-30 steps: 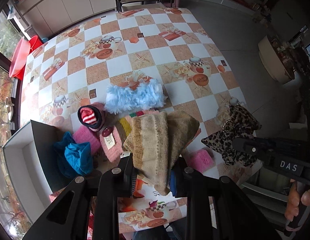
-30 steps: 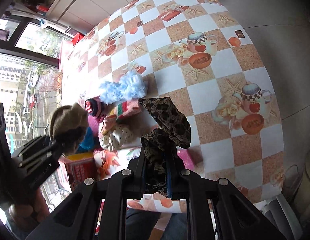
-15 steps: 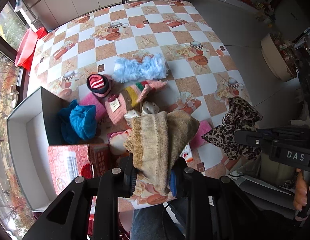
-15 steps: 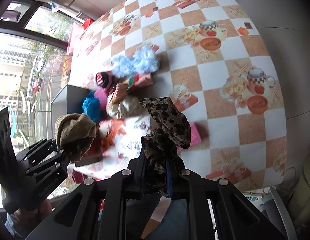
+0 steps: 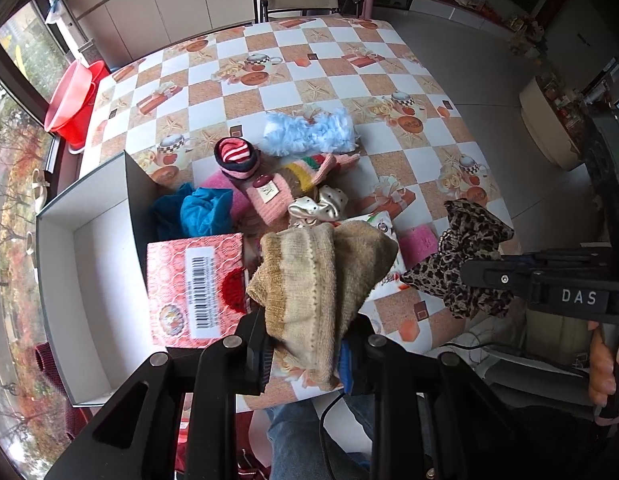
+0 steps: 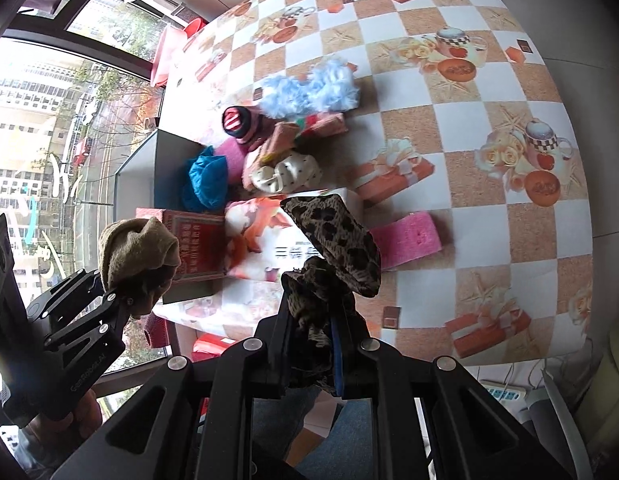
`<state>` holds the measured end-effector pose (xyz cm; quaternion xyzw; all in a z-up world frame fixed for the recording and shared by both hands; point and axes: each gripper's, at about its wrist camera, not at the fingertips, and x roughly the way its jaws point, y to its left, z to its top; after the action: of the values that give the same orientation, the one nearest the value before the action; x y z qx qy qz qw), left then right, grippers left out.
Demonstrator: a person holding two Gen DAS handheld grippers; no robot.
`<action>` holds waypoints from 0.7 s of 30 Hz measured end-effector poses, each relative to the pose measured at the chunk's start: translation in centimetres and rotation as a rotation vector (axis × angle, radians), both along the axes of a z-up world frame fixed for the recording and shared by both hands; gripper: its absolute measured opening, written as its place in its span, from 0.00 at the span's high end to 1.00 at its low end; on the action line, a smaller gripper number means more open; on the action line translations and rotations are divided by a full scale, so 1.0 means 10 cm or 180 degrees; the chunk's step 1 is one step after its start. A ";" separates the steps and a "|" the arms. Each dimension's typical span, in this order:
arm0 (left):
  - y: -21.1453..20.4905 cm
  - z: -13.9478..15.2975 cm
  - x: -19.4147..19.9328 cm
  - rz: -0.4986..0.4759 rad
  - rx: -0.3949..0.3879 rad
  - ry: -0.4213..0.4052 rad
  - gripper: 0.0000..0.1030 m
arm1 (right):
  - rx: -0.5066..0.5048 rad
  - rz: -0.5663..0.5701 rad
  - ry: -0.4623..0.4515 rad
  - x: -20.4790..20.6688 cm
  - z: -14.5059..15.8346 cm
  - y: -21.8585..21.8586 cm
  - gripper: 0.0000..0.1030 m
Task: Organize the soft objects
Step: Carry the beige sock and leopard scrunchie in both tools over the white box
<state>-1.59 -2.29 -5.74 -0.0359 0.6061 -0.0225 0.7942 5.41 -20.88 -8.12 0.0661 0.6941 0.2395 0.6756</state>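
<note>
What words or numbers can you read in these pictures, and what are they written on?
"DAS": white letters on the right tool, seen from the left wrist.
"GelRobot.AI", roughly; small and slanted: on the left tool, seen from the right wrist.
Barcode with digits: white sticker on the red box; digits too small to read.
Printed characters: on the red box's side and on the white packet; too blurred to read.
Tag on the pink knitted piece: unreadable.

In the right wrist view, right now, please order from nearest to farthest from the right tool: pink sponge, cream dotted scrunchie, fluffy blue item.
1. pink sponge, just right of the right tool.
2. cream dotted scrunchie, in the pile beyond.
3. fluffy blue item, behind the pile.
</note>
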 end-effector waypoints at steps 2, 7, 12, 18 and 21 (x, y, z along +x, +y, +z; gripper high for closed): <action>0.07 0.01 -0.08 -0.0065 -0.0018 -0.0021 0.73 | -0.0005 -0.0023 -0.0008 -0.07 0.01 0.09 0.84; 0.29 0.03 -0.32 -0.0270 -0.0069 -0.0074 0.73 | -0.0043 -0.0159 0.0000 -0.30 0.00 0.30 0.84; 0.59 0.07 -0.54 -0.0360 -0.0089 -0.0151 0.73 | -0.0072 -0.0289 -0.0021 -0.54 0.03 0.55 0.84; 0.96 0.05 -0.70 -0.0237 -0.0115 -0.0188 0.73 | -0.0106 -0.0366 -0.0135 -0.71 0.13 0.80 0.84; 1.13 0.00 -0.75 -0.0147 -0.0135 -0.0171 0.73 | -0.0120 -0.0360 -0.0178 -0.78 0.18 0.91 0.84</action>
<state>-9.13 9.01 -5.71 -0.0382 0.5847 -0.0547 0.8085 -2.37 -11.75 -6.32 0.0858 0.6745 0.1896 0.7084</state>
